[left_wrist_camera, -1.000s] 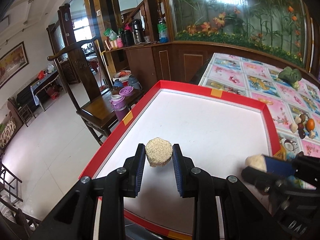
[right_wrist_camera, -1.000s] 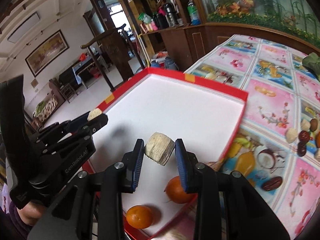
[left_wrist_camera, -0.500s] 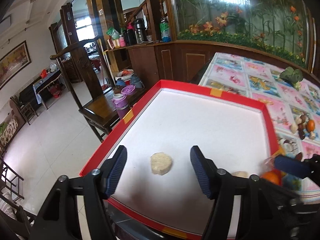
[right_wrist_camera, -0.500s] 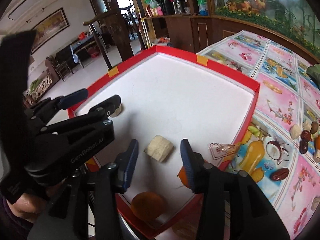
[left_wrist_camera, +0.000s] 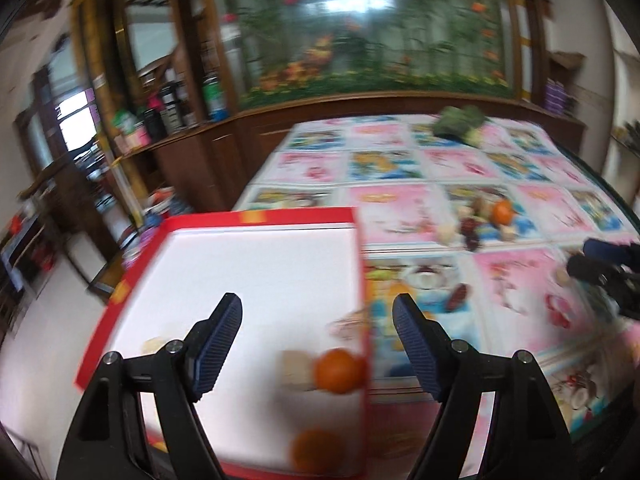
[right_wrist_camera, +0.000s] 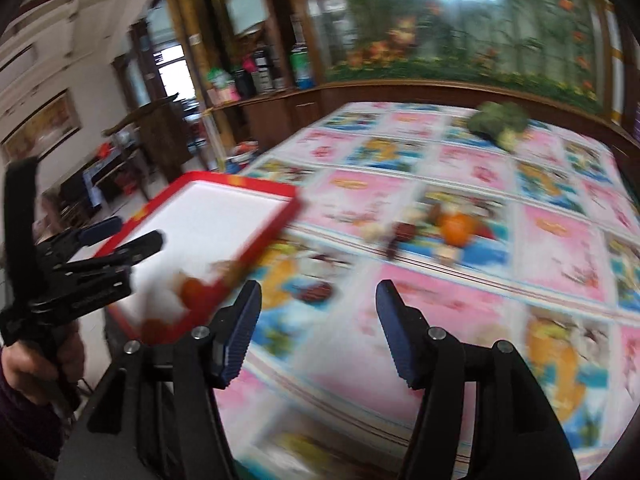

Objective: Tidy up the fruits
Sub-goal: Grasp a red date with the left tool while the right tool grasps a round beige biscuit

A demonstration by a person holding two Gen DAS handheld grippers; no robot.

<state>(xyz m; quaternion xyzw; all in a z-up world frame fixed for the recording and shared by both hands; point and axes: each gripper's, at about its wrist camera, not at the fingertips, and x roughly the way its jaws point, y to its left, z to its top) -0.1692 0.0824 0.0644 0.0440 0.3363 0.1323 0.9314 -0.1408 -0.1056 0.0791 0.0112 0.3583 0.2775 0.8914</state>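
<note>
I had the left gripper (left_wrist_camera: 316, 330) spread wide and empty above the red-rimmed white tray (left_wrist_camera: 256, 216). Inside the tray, near its right rim, lay an orange (left_wrist_camera: 339, 371) touching a pale banana chunk (left_wrist_camera: 297, 367), a second orange (left_wrist_camera: 311, 450) nearer me, and a pale slice (left_wrist_camera: 154, 345) by the left rim. My right gripper (right_wrist_camera: 318, 314) was also wide and empty, over the floral tablecloth (right_wrist_camera: 560, 272) right of the tray. Beyond it sat a loose orange (right_wrist_camera: 458, 229) among small blurred pieces.
</note>
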